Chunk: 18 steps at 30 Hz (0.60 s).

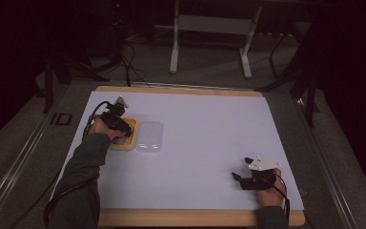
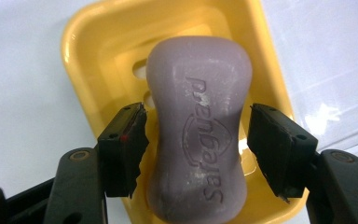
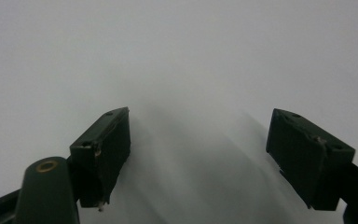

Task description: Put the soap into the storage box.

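The left hand-held gripper [image 2: 198, 140] stands wide astride the soap [image 2: 198, 135]: firm, likely slick; pinch its narrow waist.

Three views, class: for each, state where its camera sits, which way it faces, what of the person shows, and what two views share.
High view: above the person's side, facing forward and down on the table; both forearms, left gripper, right gripper.
Left gripper view: rides that gripper, looks along open jaws flanking the purple soap in the yellow dish.
Right gripper view: rides its gripper, faces bare white tabletop; jaws open.
Shared: high and left gripper views both show the dish.
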Each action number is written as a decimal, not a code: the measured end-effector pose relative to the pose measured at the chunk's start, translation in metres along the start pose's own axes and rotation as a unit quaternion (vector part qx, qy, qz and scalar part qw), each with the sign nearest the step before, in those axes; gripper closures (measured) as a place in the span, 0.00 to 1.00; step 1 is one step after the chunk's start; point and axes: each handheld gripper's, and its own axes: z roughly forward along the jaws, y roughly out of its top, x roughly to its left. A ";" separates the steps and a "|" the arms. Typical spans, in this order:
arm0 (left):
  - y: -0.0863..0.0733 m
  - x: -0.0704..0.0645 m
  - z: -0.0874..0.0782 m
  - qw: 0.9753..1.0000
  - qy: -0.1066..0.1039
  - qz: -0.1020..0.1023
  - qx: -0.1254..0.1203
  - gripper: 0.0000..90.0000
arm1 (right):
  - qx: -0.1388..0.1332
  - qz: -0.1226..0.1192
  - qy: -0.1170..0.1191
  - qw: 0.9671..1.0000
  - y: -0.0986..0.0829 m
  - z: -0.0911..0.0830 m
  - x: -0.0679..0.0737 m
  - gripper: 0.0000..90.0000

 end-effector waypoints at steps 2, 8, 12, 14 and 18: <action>-0.001 0.000 -0.002 1.000 0.004 0.003 -0.007 0.42 | 0.000 0.000 0.000 1.000 0.000 0.000 0.000 0.24; -0.005 0.001 -0.005 1.000 -0.001 0.004 -0.016 0.40 | 0.000 0.000 0.000 1.000 0.000 0.000 0.000 0.24; -0.008 0.001 -0.008 1.000 -0.008 -0.003 -0.027 0.39 | 0.000 0.000 0.000 1.000 0.000 0.000 0.000 0.24; -0.010 0.001 -0.009 0.999 -0.008 0.000 -0.031 0.39 | 0.000 0.000 0.000 1.000 0.000 0.000 0.000 0.24; -0.013 -0.004 -0.016 0.998 -0.017 0.005 -0.066 0.39 | 0.000 0.000 0.000 1.000 0.000 0.000 0.000 0.24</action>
